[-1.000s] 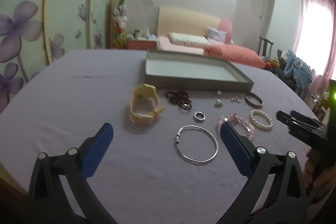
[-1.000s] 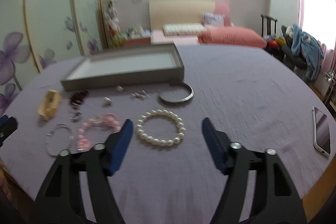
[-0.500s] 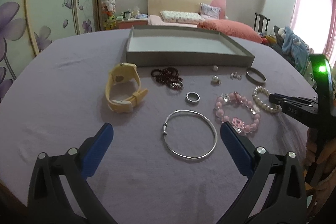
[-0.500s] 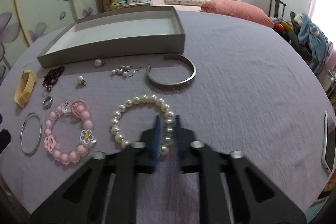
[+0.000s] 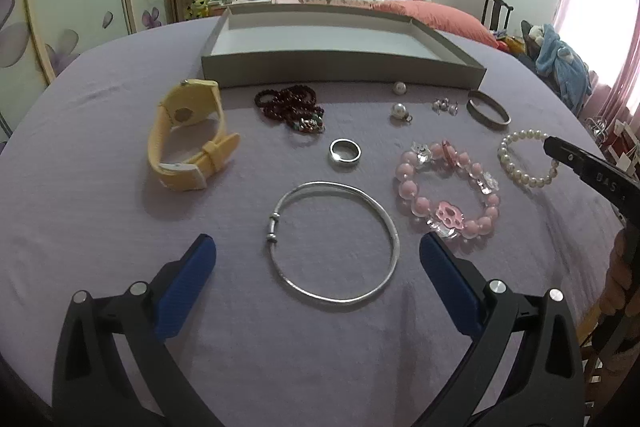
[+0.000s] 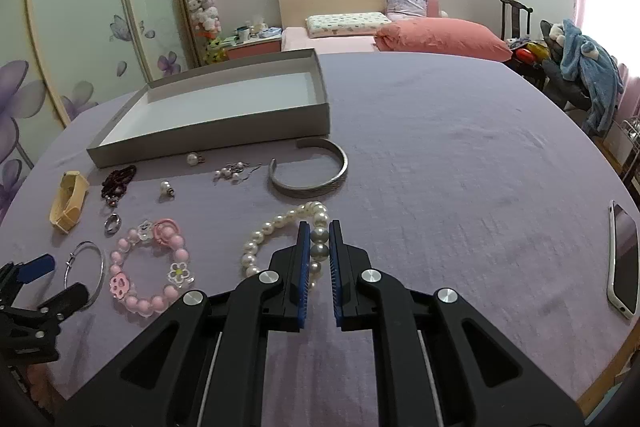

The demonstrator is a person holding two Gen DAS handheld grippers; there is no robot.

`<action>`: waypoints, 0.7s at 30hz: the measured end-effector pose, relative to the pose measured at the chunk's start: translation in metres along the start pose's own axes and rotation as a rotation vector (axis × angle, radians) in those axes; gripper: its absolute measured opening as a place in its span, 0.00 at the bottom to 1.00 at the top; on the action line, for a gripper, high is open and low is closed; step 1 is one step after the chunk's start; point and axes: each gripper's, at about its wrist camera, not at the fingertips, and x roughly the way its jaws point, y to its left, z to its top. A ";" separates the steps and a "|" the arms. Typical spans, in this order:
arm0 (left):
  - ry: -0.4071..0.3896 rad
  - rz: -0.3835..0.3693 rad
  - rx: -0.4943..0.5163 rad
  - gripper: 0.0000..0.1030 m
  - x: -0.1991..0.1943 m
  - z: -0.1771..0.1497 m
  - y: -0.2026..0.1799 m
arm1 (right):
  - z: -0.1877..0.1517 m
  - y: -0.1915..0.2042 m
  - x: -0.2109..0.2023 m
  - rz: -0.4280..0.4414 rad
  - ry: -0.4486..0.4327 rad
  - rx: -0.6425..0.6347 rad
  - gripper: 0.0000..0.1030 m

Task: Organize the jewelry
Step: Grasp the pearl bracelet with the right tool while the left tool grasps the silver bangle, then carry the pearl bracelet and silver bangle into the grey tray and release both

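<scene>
On the purple cloth [image 6: 440, 155], my right gripper [image 6: 319, 231] pinches the pearl bracelet [image 6: 280, 231]; my left gripper [image 5: 318, 251] gapes over the silver bangle [image 5: 334, 241].

The right gripper [image 6: 319, 231] pinches the near side of the pearl bracelet [image 6: 262, 231] on the purple cloth [image 6: 460, 187]. Beside it lie a pink bead bracelet [image 6: 132, 301] and a silver cuff [image 6: 320, 181], before the grey tray [image 6: 208, 131]. A phone [image 6: 623, 263] rests far right.
</scene>
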 end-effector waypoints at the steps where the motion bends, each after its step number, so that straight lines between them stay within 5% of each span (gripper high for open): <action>1: 0.008 0.004 -0.002 0.96 0.003 0.001 -0.001 | 0.000 0.001 0.001 0.005 0.001 0.001 0.10; 15: 0.013 0.076 0.052 0.86 0.009 0.005 -0.015 | 0.003 0.001 0.002 0.028 -0.004 0.005 0.10; 19: 0.003 0.068 0.065 0.68 0.006 0.006 -0.017 | 0.003 0.002 0.001 0.034 -0.007 0.004 0.10; 21: 0.001 0.066 0.070 0.68 0.006 0.007 -0.017 | 0.002 0.002 0.001 0.037 -0.009 0.004 0.10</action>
